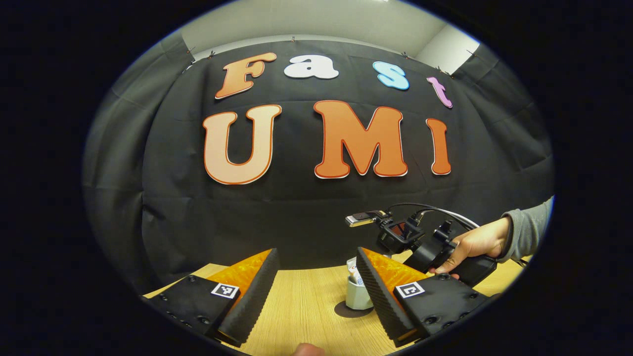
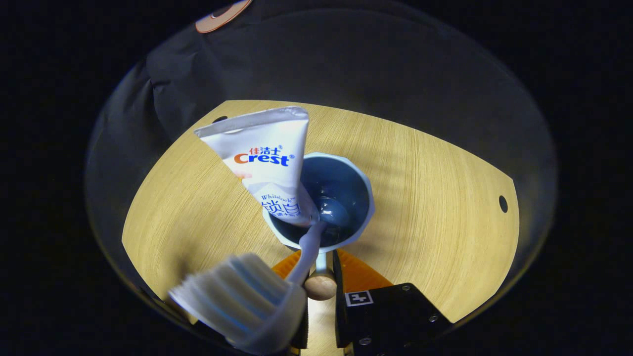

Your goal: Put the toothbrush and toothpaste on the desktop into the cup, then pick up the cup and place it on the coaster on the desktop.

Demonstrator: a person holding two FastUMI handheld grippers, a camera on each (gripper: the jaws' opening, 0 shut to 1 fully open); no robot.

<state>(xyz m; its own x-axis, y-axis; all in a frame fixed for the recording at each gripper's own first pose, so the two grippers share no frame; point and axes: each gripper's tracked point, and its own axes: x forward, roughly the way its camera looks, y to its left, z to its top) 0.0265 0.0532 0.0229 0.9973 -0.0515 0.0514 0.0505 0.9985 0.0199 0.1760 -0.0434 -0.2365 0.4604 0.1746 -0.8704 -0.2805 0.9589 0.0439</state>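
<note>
A pale blue cup [image 2: 346,198] stands on the wooden desktop [image 2: 435,198], seen from above in the right gripper view. The white toothpaste tube [image 2: 267,153] leans out of it to the left. The toothbrush [image 2: 242,301] also stands in it, bristle head up close to the camera. My right gripper [image 2: 319,262] is shut on the cup's handle, above its wooden knob [image 2: 319,288]. In the left gripper view the cup [image 1: 358,295] rests on a dark round coaster [image 1: 344,311]. My left gripper [image 1: 315,252] hovers open and empty in front of it.
In the left gripper view, a hand [image 1: 477,242] in a grey sleeve holds the other gripper's body from the right, with cables behind it. The black cloth wall closes the back of the desktop. Small holes [image 2: 502,203] mark the table's corners.
</note>
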